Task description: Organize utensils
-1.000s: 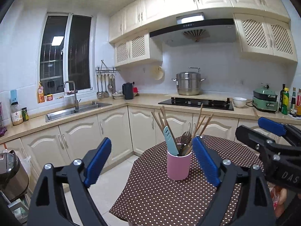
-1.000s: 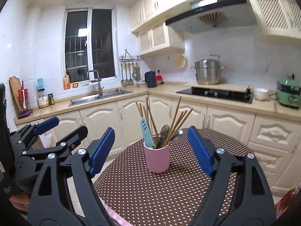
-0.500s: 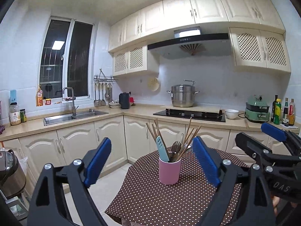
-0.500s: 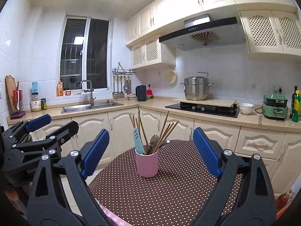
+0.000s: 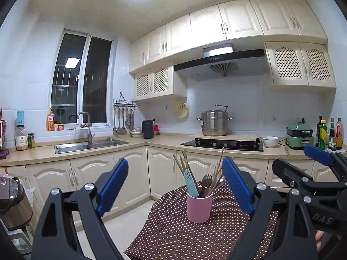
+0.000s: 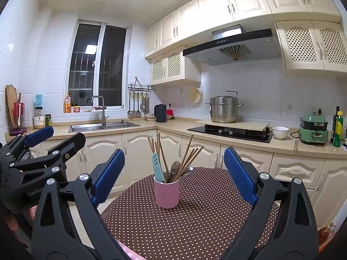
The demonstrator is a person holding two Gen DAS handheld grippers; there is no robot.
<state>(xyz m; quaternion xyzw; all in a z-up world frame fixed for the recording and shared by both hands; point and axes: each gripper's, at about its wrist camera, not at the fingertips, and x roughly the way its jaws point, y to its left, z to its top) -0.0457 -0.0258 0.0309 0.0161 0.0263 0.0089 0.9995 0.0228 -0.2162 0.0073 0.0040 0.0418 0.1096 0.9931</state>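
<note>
A pink cup (image 5: 199, 207) stands on a round table with a brown polka-dot cloth (image 5: 173, 234). It holds wooden chopsticks (image 5: 181, 162), a teal knife (image 5: 190, 182) and metal cutlery (image 5: 206, 182). The cup also shows in the right wrist view (image 6: 167, 192). My left gripper (image 5: 174, 186) is open and empty, held back from the cup. My right gripper (image 6: 173, 175) is open and empty, also short of the cup. Each gripper appears at the edge of the other's view: the right one (image 5: 312, 164), the left one (image 6: 52, 138).
Cream cabinets and a counter run behind the table, with a sink (image 5: 91, 146), a stove (image 5: 223, 145) carrying a steel pot (image 5: 214, 123), a white bowl (image 5: 270, 141) and bottles (image 5: 329, 132). A rice cooker (image 5: 10, 201) stands low at left.
Both grippers have pulled back and tilted upward, so the cup looks smaller and lower in both views. Both stay open.
</note>
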